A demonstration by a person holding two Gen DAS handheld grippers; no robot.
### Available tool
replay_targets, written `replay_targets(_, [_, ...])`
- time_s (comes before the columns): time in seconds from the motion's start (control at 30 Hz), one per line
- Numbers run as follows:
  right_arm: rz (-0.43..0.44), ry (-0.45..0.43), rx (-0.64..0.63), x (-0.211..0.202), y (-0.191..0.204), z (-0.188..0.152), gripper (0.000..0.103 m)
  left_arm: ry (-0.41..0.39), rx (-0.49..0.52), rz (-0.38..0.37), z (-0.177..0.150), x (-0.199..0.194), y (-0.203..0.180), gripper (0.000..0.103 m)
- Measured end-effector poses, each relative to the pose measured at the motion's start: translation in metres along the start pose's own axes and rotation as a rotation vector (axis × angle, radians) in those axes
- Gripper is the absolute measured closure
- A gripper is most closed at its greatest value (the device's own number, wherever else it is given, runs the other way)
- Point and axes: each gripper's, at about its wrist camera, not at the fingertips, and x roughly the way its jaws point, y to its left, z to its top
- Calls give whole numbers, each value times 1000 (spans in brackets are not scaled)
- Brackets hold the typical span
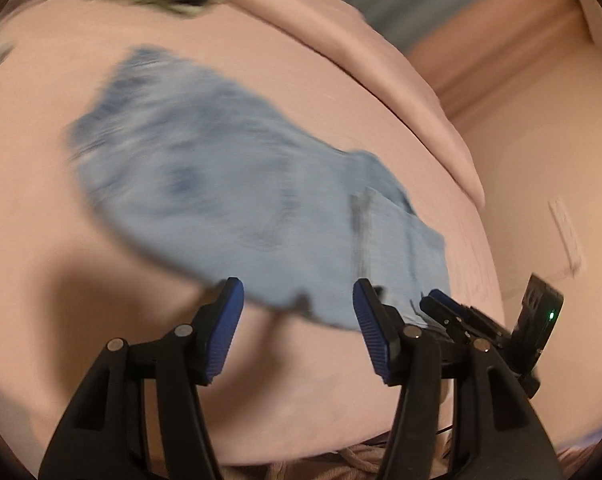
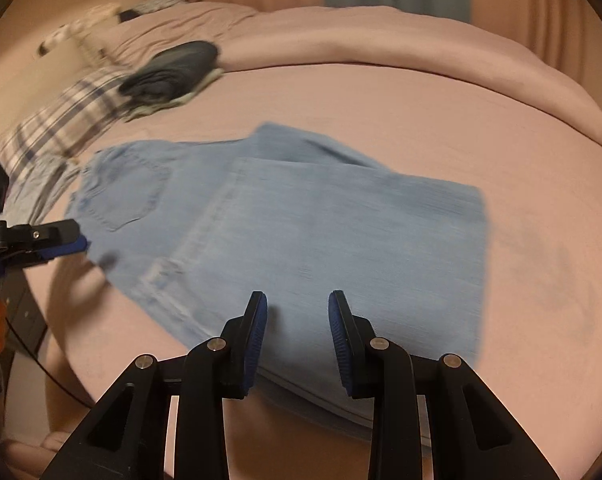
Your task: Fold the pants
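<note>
Light blue jeans (image 2: 301,216) lie folded over on the pink bed; both views are motion-blurred. In the left wrist view the jeans (image 1: 221,184) stretch away from my fingers, with the zipper near the right. My left gripper (image 1: 297,312) is open and empty, just above the jeans' near edge. My right gripper (image 2: 297,320) is open and empty, over the near edge of the folded legs. The other gripper shows at the right in the left wrist view (image 1: 441,304) and at the left edge in the right wrist view (image 2: 73,240), beside the waistband.
A pile of dark folded clothes (image 2: 173,68) sits at the back of the bed, next to a plaid pillow (image 2: 65,120). A rumpled pink duvet (image 2: 381,36) runs along the far side. The bed's edge (image 2: 81,344) drops off at the near left.
</note>
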Motion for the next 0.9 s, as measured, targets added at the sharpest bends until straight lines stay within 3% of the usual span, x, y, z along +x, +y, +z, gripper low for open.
replay_targets(0.2, [58,6,-70,17,40,16,71,-34,-247,-66,-6,-3,45,43])
replay_targets(0.3, [74,1,-80,18,49,22,71,-64,-303,-102,4,3,53,43])
replay_targets(0.57, [65,10,-68,19,53,28,71,-159,-421,-95,46,17,66,43])
replay_targets(0.63, [71,18,-61,22,52,31,71,-163,-430,-78,51,18,66,49])
replay_targets(0.73, [81,33,-48,31,52,41,71,-151,-435,-53,56,16,66,68])
replay_targets(0.8, [96,37,-31,40,52,53,71,-156,-430,-45,54,12,65,71])
replay_targets(0.9, [134,42,-1,57,55,76,71,-188,-341,-18,53,0,51,80])
